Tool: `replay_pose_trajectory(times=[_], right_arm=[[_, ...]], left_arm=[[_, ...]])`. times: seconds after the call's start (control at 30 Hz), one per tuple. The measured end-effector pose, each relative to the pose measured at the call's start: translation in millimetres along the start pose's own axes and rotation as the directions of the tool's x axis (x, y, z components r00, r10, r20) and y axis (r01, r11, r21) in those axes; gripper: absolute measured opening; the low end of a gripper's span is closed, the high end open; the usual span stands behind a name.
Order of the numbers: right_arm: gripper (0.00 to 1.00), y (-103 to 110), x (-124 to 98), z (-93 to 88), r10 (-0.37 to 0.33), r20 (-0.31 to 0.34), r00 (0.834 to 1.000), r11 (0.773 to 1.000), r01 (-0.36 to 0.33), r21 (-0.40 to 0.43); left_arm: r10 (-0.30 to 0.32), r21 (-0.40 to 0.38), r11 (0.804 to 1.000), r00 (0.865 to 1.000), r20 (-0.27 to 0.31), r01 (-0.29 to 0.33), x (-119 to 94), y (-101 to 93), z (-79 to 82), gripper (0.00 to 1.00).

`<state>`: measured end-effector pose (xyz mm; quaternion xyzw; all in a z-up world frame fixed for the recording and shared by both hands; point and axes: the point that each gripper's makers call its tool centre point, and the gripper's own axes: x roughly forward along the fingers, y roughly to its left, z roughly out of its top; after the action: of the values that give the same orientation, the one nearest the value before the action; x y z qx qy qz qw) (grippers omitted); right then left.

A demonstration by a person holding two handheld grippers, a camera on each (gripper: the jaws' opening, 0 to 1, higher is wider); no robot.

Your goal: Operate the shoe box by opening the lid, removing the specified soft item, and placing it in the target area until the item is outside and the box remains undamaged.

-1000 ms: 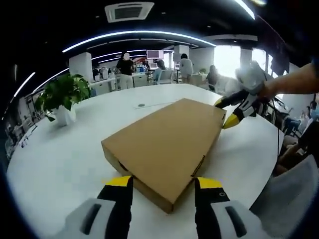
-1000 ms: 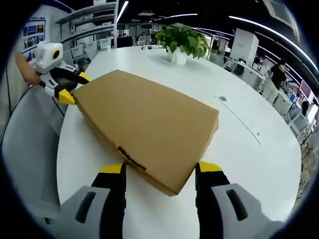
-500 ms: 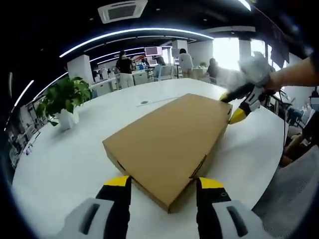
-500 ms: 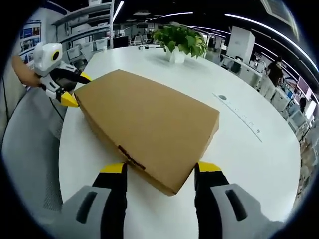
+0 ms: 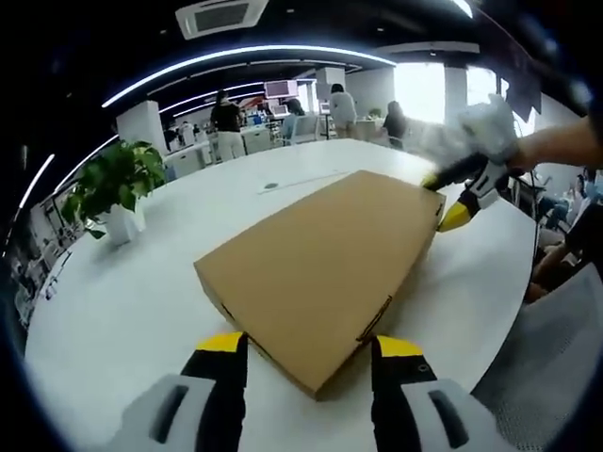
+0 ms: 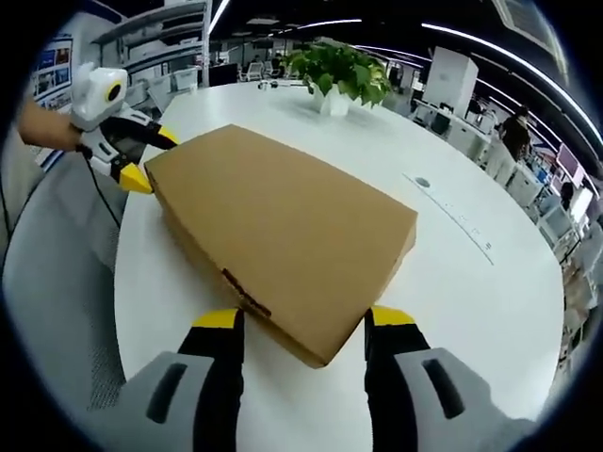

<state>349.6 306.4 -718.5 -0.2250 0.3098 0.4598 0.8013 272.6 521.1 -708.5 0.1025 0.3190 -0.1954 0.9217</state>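
Two hand-held grippers: I have one at each end of the shoe box (image 5: 320, 273), facing each other along it.
Left hand-held gripper (image 5: 306, 353): jaws spread wide, holding nothing; the near corner of the box sits between the yellow tips, and I cannot tell whether either tip touches the card.
Right hand-held gripper (image 6: 300, 325): the same stance at the opposite corner, jaws wide and empty, the box corner between them.
Direction: from either hand-held gripper the box lies straight ahead and just beyond the tips.
Long axis: it runs away from each camera toward the other hand-held gripper, so both stand at diagonal corners, equally near.
Lid: closed and flat; I judge the opening step has not begun.
Soft item: presumably inside; I cannot see it.
Box material: plain brown cardboard, matte, flat and shallow, with crisp edges and a dark slot or tab on the side wall near each corner.
Counter (image 5: 122, 311): smooth white, rounded outline, slightly glossy.
Handling: thin card will likely dent under a hard pinch, so I would lift the lid edge gently.
Beyond: a potted plant (image 5: 113, 188) on the counter, well apart from the box.
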Motion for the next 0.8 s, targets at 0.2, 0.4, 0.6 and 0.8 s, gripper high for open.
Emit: replay_pose_trajectory(times=[0.2,0.4,0.6,0.8], right_arm=[[0.48,9.4,-0.2,2.1,-0.012,0.013,1.000,0.999,0.011,0.037],[0.47,17.1,0.1,3.0,-0.030,0.020,0.999,0.998,0.029,0.050],[0.47,27.3,2.0,6.3,-0.047,0.033,0.998,0.996,0.044,0.073],[0.46,41.3,5.8,12.5,-0.053,0.049,0.997,0.994,0.048,0.099]], left_arm=[[-0.023,0.014,1.000,1.000,-0.009,0.023,-3.1,6.0,-2.2,0.53],[-0.038,-0.018,0.999,0.999,-0.016,0.038,-5.3,10.2,-7.7,0.51],[-0.047,0.002,0.999,0.998,-0.030,0.047,-7.2,17.7,-10.4,0.51],[-0.056,0.032,0.998,0.997,-0.052,0.058,-9.8,33.2,-15.6,0.52]])
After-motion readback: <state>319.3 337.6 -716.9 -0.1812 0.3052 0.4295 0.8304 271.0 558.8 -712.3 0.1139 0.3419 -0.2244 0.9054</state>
